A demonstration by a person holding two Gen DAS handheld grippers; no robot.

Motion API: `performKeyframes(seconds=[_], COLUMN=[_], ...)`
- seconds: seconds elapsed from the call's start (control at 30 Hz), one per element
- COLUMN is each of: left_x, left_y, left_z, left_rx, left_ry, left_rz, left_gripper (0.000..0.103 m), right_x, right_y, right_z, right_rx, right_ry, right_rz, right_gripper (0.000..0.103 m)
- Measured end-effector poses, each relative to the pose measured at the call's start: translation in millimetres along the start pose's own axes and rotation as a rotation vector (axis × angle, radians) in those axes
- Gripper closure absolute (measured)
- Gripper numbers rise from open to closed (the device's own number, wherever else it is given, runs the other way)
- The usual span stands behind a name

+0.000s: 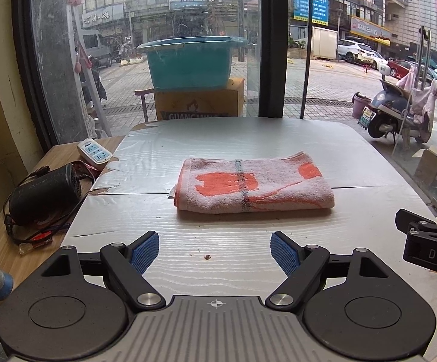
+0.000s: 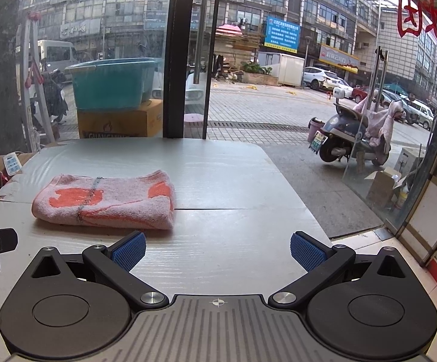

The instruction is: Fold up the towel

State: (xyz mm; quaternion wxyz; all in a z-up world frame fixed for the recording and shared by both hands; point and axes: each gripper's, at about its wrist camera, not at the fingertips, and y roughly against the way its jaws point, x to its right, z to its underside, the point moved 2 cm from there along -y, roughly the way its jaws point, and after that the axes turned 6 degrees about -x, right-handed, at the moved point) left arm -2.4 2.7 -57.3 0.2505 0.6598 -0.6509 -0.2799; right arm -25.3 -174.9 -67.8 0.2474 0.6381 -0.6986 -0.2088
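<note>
A pink towel (image 1: 254,182) with orange patches and a dark stripe lies folded into a thick rectangle on the pale grey table (image 1: 218,259). My left gripper (image 1: 215,249) hovers in front of its near edge, open, nothing between its blue pads. In the right wrist view the same towel (image 2: 105,200) lies ahead and to the left. My right gripper (image 2: 218,250) stands open over bare table, off the towel's near right corner. A black part of the right gripper (image 1: 429,241) shows at the right edge of the left wrist view.
A white power strip (image 1: 95,150) and a black charger with cables (image 1: 42,196) sit on the wooden side table at the left. Beyond the table's far edge are a glass window, a teal tub (image 1: 190,61) on a cardboard box, and a scooter (image 2: 354,134) outside.
</note>
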Motion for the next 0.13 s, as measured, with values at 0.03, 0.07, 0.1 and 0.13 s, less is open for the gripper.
performKeyframes(seconds=[0.03,0.07,0.1,0.13], left_x=[0.5,1.2,2.4,3.6], left_y=[0.3,0.5,0.9,1.3], left_z=[0.1,0.2,0.3,0.5], left_rx=[0.001,0.002,0.004,0.008], left_ry=[-0.002,-0.005,-0.010,-0.017], left_rz=[0.001,0.001,-0.007,-0.016], left_gripper=[0.020,0.020,0.020,0.020], right_x=[0.0,0.2,0.4,0.6], right_y=[0.0,0.2,0.3,0.4], right_z=[0.4,0.8,1.2,1.6], right_rx=[-0.001,-0.002,-0.003,-0.004], right_ry=[0.000,0.000,-0.001,-0.001], right_rz=[0.000,-0.001,-0.002,-0.003], right_gripper=[0.000,0.000,0.000,0.000])
